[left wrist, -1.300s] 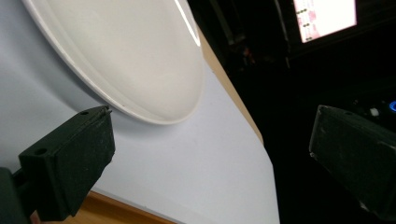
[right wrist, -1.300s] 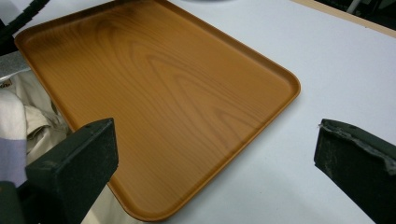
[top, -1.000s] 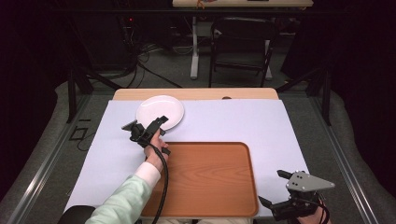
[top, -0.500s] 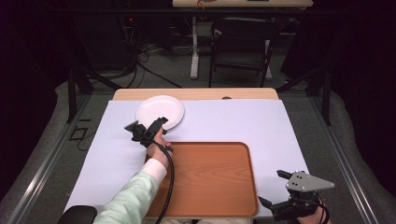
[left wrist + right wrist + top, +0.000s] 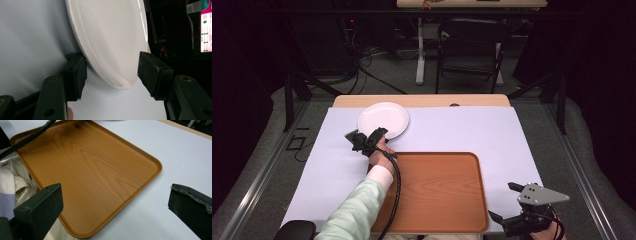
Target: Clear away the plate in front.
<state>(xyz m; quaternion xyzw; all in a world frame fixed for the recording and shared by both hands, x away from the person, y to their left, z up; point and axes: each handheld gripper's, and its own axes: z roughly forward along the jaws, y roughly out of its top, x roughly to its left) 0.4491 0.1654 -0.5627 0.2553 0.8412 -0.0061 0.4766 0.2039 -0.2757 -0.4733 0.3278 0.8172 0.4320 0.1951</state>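
Wooden tray (image 5: 95, 170) on white table cover (image 5: 175, 152), right claw (image 5: 115, 205) jaws spread wide

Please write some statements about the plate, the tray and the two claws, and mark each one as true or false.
1. The left claw is open, with the rim of the white plate between its jaws. True.
2. The plate lies on the wooden tray. False: it lies on the pale table cover, beyond the tray.
3. The right claw holds the tray's edge. False: it is open and holds nothing, beside the tray's near right corner.
4. The tray carries no objects. True.
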